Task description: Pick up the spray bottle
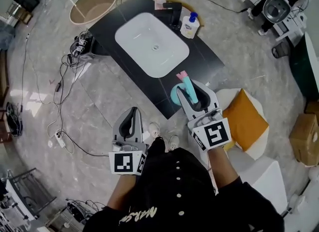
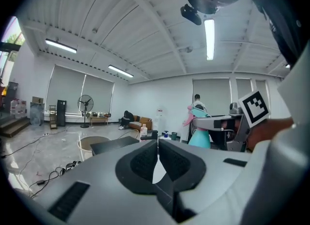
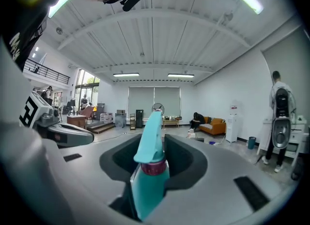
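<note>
Teal plastic spray bottle, pink at the trigger, stands upright between the right gripper's jaws, which are closed on it, above the near corner of the black countertop. The left gripper holds nothing, its jaws nearly together. A white basin is set in the counter, with a black faucet and a blue-capped soap bottle behind it. A beige tub and loose cables lie on the floor.

We look steeply down from our head onto the counter, the left gripper and the right gripper, whose own close cameras look level across the room, both seeing the fan.
</note>
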Tool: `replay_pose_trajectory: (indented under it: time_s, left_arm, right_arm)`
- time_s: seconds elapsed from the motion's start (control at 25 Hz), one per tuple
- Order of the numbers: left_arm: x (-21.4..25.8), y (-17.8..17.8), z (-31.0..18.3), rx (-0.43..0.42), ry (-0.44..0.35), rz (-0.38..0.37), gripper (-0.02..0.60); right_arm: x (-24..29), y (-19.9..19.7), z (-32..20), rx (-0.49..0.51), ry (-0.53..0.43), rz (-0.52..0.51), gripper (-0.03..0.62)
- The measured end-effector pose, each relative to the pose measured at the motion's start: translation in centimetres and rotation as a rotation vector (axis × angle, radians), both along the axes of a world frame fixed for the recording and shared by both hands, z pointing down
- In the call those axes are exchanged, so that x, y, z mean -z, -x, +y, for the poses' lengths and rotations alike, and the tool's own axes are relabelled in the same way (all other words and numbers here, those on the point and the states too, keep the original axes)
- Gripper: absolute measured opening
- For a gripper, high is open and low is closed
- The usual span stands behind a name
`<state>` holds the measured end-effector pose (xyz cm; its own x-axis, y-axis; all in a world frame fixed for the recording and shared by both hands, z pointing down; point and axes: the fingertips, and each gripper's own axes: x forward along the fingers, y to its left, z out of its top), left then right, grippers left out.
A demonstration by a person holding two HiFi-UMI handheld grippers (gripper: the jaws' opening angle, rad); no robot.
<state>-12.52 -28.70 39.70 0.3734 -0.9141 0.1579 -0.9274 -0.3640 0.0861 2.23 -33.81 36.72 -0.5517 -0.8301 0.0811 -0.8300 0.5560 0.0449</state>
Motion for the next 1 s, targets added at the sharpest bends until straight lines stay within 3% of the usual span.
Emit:
replay_pose_trajectory:
  time_s: [0.16,0.44,0.72,1.0]
  left_arm:
    - [1.1,-1.5,-0.5,0.001,-0.005,0.012,0.017]
    - [5.1,-3.5,-1.8,-0.058,-0.111,0.008,0.017]
    - [7.3,-4.5,-2.2,-0.077,-0.166,0.013,0.017]
    - [7.8,-5.0,-2.3,-0.08,-0.171,0.013,0.017]
  right_arm:
    - [0.9,-2.8,1.4,-0.032,0.016,-0.02,0.129]
    - [3.6,-6.2,2.8,-0.1,-0.04,-0.037,0.129]
    - [4.9,-7.7,3.8,-0.135,-0.079,-0.048,0.129]
    - [5.3,-8.1,3.4,-0.142,-0.092,-0.059,0.127]
